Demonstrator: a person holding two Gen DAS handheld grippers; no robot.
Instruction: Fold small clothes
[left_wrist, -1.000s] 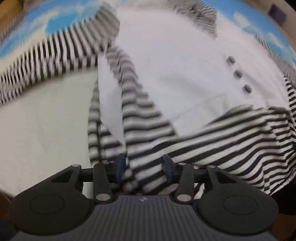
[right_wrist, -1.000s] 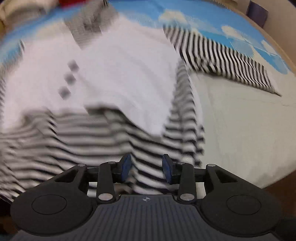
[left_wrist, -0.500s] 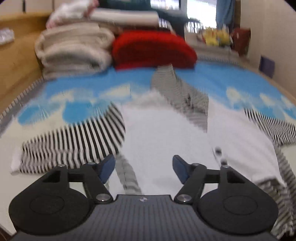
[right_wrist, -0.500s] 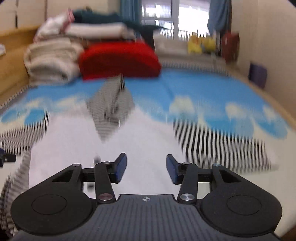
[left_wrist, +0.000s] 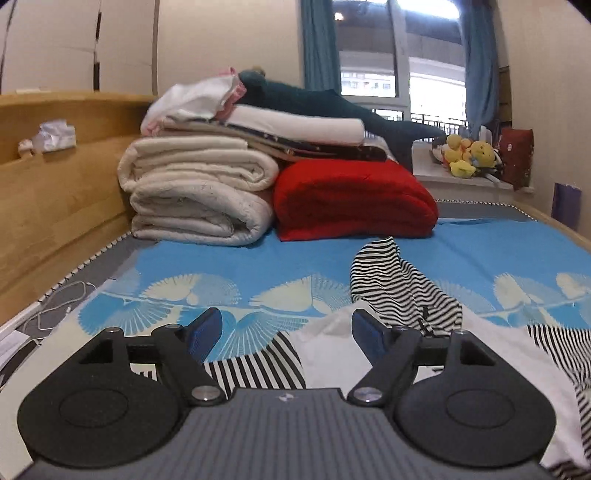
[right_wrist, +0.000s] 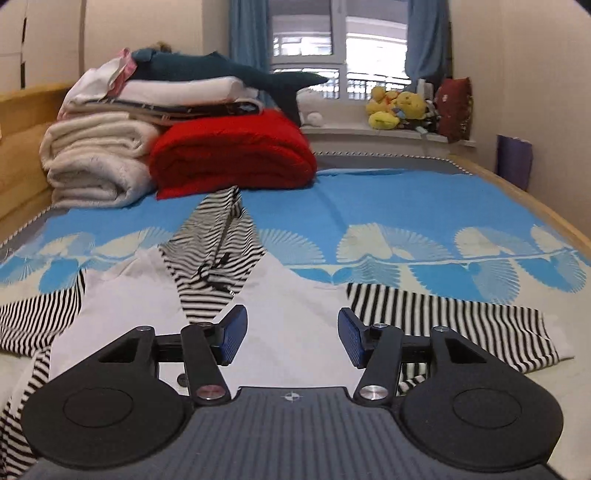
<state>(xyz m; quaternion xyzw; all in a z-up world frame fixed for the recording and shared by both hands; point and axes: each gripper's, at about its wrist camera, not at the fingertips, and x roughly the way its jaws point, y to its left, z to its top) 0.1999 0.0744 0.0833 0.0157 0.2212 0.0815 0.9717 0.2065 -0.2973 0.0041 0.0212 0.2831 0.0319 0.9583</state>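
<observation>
Both claws just let go of the striped hem and lifted off. Left claw (left_wrist: 286, 330) and right claw (right_wrist: 291, 334) are empty, jaws opening; the hoodie (right_wrist: 295, 332) lies on the bed (right_wrist: 406, 199) below and ahead, bottom fold apparently done, sleeves next.

the garment (right_wrist: 295, 314) is white with black-and-white striped sleeves and hood. it lies on a bed cover (right_wrist: 388, 206) of bright blue with a band of pale cream fan shapes. far left sit cream blankets (right_wrist: 92, 162), beside a red quilt (right_wrist: 236, 155). yellow plush toys (right_wrist: 395, 103) far right.
</observation>
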